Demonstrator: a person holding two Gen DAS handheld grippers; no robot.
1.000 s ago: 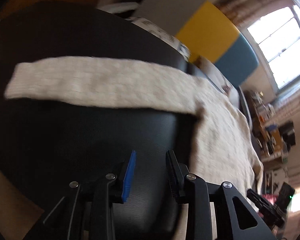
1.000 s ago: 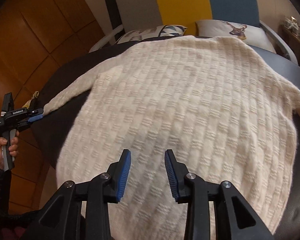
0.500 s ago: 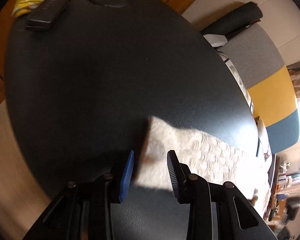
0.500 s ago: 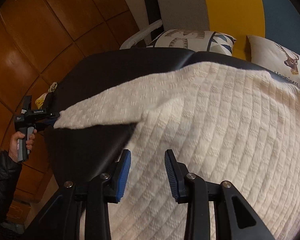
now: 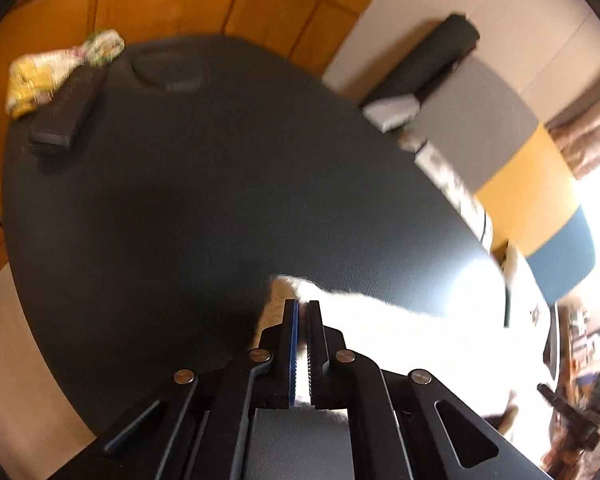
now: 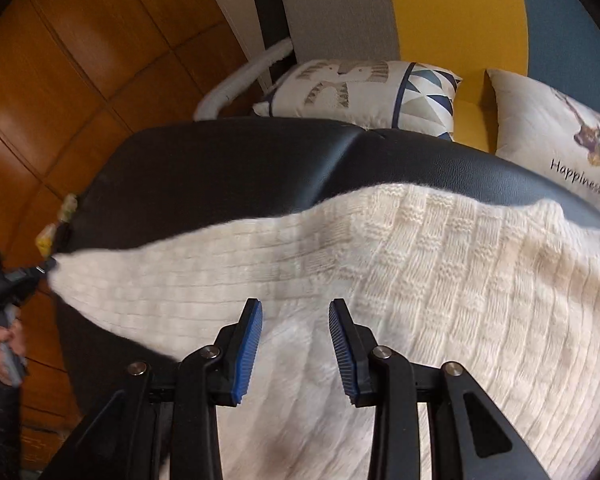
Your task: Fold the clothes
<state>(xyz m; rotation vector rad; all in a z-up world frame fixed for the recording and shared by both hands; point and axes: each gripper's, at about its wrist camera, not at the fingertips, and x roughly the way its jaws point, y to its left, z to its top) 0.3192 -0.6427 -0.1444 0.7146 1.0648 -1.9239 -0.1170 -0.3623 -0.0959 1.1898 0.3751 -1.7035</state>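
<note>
Nearest you, your left claw [image 5: 302, 308] is pinched down on the cuff of the cream knit sweater's [image 6: 440, 280] sleeve [image 5: 364, 320], with only a sliver of fabric between its pads; the cuff sits at about 6 o'clock in the left wrist view, over the dark bench [image 5: 180, 200]. Your right claw [image 6: 295, 312] hangs with its jaws spread wide and nothing between them, over the sweater's body near where the sleeve joins it.

Farther out, the sleeve [image 6: 172, 280] runs from the body toward 9 o'clock in the right wrist view, stretched to a point where the left claw has it. The body lies flat and spread across the bench toward 3 o'clock. No fold shows on the part in view; the far sleeve and the hem are out of frame, so you cannot tell how they lie.

By my judgement, the sleeve fold is in hand: the cuff is gripped, not yet laid across the body. The body folds seem to remain.

At the bench's far end, around 10 o'clock, sit a dark flat block [image 5: 64, 112] and a yellow patterned cloth [image 5: 52, 72].
</note>
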